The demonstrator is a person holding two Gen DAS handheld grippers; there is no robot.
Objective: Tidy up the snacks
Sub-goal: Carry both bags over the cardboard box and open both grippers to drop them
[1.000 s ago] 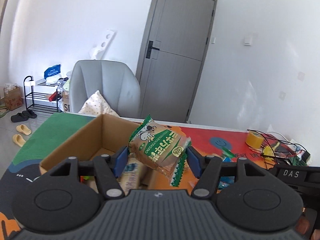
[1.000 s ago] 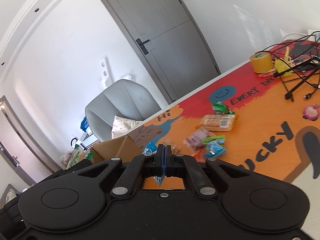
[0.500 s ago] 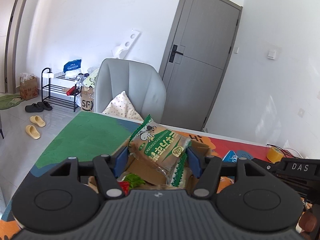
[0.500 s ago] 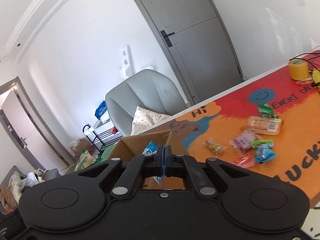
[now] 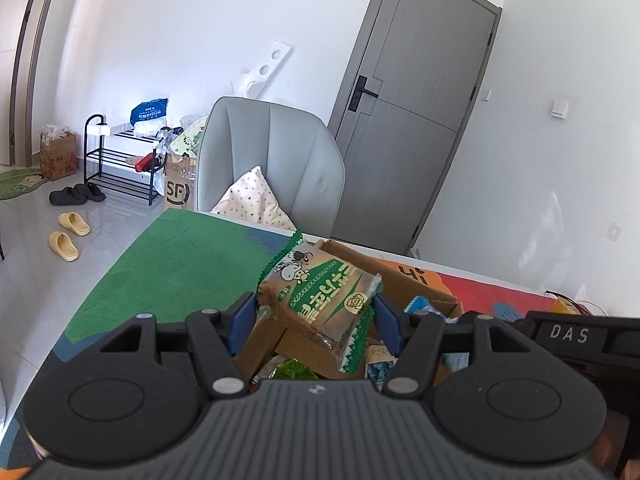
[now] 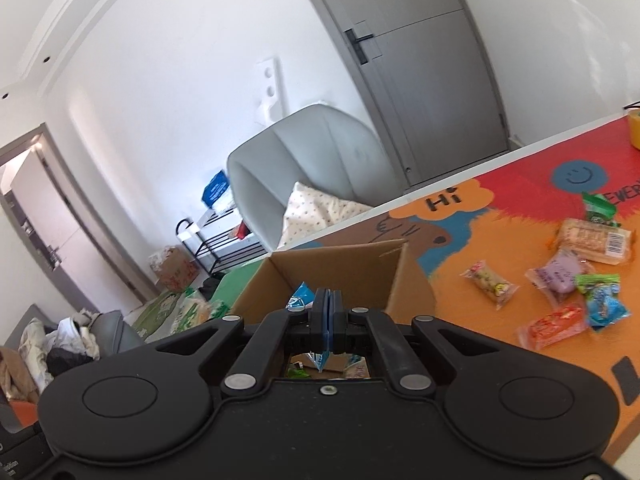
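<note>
My table (image 6: 472, 280) wears a bright cartoon mat; the open cardboard box (image 6: 344, 268) sits on it, with loose snack packets (image 6: 560, 280) scattered at its three o'clock.

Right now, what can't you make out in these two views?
- Box contents: right wrist view, mostly hidden behind the right gripper.
- Blue packet pinched in that gripper: only its edges show past the fingers.
- Box floor: left wrist view, covered by the green snack bag in the left gripper.
- Yellow tape roll: cut off at the right edge.

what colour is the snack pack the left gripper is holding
Brown with green zigzag ends, on the snack pack; clearest in the left wrist view.
</note>
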